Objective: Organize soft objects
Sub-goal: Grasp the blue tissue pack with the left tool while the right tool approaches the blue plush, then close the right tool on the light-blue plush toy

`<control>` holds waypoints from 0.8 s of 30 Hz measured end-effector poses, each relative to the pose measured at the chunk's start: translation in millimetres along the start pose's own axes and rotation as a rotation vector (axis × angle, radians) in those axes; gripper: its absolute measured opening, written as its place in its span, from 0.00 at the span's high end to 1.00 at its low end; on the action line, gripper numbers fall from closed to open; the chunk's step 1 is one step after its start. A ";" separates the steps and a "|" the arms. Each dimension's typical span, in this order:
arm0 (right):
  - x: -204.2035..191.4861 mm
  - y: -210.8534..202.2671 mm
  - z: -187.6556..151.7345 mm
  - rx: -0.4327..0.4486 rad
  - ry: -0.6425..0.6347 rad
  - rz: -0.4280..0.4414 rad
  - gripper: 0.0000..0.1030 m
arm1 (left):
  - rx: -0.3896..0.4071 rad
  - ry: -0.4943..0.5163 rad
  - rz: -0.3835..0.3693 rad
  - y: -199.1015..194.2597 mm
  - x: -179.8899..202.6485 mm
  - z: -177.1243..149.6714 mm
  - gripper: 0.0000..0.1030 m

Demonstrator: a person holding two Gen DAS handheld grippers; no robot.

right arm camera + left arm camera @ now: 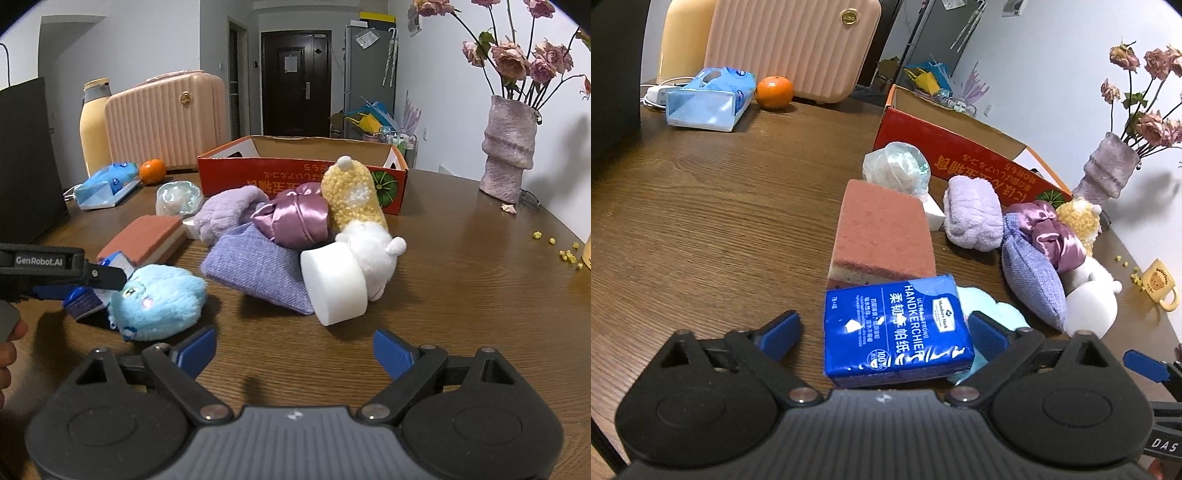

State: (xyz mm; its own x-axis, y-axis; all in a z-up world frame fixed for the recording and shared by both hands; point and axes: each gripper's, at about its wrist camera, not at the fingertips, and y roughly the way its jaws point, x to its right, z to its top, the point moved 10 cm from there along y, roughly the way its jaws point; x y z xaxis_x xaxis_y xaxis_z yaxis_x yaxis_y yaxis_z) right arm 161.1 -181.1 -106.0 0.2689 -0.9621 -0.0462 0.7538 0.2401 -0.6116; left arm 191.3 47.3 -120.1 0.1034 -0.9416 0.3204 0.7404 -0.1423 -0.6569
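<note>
Left hand-held gripper [884, 338] is straddling the blue tissue pack [895, 334], jaws standing apart; the right pad looks close against the pack's edge, the left pad clear of it, so no firm clamp yet. Pack is lying on the tabletop [720, 221], long axis running away from the gripper toward the sponge [882, 236] and the cardboard box [960, 147]. Left hand is nearer. Right hand-held gripper [293, 352] is hovering apart and empty before the white foam block [334, 284]. The pack's underside and the blue plush [159, 299] beside it are partly hidden.
</note>
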 end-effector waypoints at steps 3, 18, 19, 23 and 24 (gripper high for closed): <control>-4.0 0.2 0.0 -0.003 -0.006 0.003 0.11 | 0.003 -0.003 -0.025 -1.7 0.9 0.3 0.26; -42.1 6.5 5.0 -0.007 -0.043 0.066 0.11 | 0.068 0.027 0.008 -17.6 -15.5 5.6 0.27; -45.5 7.0 5.7 -0.006 -0.043 0.075 0.11 | 0.074 0.030 0.010 -19.2 -17.2 6.0 0.27; -57.5 10.9 8.5 -0.009 -0.041 0.107 0.10 | 0.101 0.049 0.038 -24.8 -24.2 7.9 0.27; -60.5 11.9 9.0 -0.011 -0.041 0.113 0.10 | 0.106 0.053 0.044 -26.3 -26.2 8.4 0.27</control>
State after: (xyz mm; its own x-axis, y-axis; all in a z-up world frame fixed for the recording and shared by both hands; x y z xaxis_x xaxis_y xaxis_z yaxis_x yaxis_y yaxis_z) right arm 159.2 -118.9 -103.4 0.3767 -0.9226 -0.0832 0.7109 0.3455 -0.6126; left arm 174.7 78.3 -105.5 0.1037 -0.9615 0.2543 0.8026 -0.0702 -0.5924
